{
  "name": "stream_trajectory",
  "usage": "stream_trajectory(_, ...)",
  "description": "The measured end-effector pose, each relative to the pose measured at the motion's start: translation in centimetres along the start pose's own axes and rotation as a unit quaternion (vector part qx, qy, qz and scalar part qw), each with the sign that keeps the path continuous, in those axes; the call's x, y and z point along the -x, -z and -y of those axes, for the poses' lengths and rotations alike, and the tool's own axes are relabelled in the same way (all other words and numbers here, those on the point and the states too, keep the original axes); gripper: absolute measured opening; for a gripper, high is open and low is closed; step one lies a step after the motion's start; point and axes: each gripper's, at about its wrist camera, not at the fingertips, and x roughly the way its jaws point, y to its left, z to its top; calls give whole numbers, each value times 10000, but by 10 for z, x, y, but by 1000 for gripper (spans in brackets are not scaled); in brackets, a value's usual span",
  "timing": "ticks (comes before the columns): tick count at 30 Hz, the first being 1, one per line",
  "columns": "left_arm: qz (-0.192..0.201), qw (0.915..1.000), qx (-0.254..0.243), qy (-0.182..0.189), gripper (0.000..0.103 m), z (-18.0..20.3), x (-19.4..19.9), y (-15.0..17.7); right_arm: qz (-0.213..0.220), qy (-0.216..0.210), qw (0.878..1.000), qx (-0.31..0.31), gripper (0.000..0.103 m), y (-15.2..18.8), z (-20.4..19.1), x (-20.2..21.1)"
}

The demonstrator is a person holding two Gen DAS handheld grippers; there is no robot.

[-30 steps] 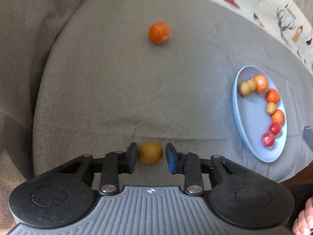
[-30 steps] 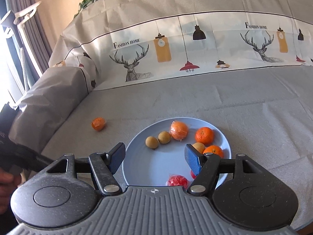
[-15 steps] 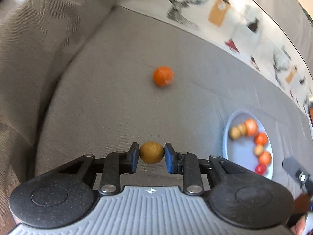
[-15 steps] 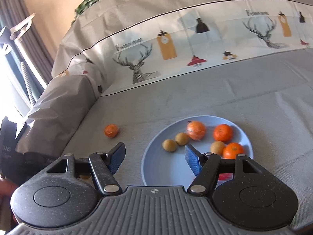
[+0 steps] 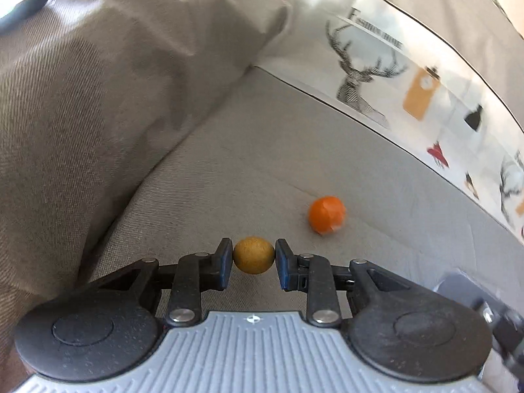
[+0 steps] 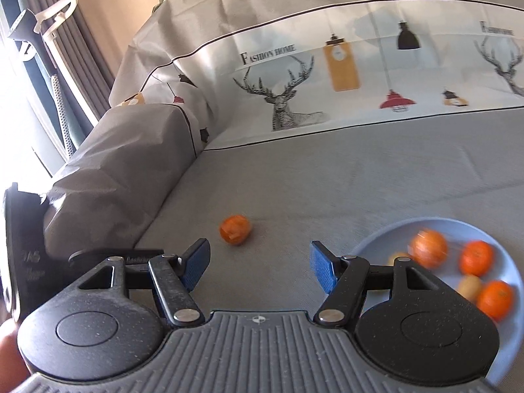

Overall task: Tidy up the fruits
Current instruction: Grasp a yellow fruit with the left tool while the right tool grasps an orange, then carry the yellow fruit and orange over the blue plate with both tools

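My left gripper point(image 5: 254, 259) is shut on a small round brown fruit point(image 5: 253, 254), held above the grey sofa seat. A loose orange point(image 5: 326, 214) lies on the seat beyond it to the right. In the right wrist view my right gripper point(image 6: 259, 264) is open with nothing between its blue pads, and the same orange point(image 6: 236, 229) lies just ahead of its left finger. The light-blue plate point(image 6: 373, 241) at the right edge holds several oranges and small brown fruits, blurred. The plate does not show in the left wrist view.
A grey armrest point(image 5: 98, 104) rises at the left of the seat point(image 6: 327, 183). A printed backrest cover point(image 6: 327, 65) with deer and lamps runs along the back. The other gripper's body point(image 6: 19, 262) shows at the right wrist view's left edge.
The left gripper closed on the brown fruit, lifted it and swung left, so the plate left its view. The right gripper moved left from over the plate toward the loose orange.
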Motion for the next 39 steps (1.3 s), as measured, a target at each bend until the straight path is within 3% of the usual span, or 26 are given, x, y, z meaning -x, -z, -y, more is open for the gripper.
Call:
stream_trajectory(13,35,9976,674,-149,31,-18,-5,-6,-270,-79,9994,214,69,-26,-27,-107)
stream_trajectory(21,-24,9976,671,-155,31,-16,-10,-9,-601,90,9981,127,68,-24,-24,-138)
stream_trajectory(23,-20,9975,680,-168,31,-16,-12,-10,-708,98,9973,174,63,-22,-24,-144)
stream_trajectory(25,2,9977,652,-190,31,-15,-11,-10,-759,81,9967,261,43,-21,-26,-148)
stream_trajectory(32,189,9986,424,-244,31,-7,-6,-10,-432,-37,9983,393,39,-27,-32,-136)
stream_trajectory(39,493,9987,-62,124,31,11,15,-2,459,-98,9976,505,39,-50,-14,-56)
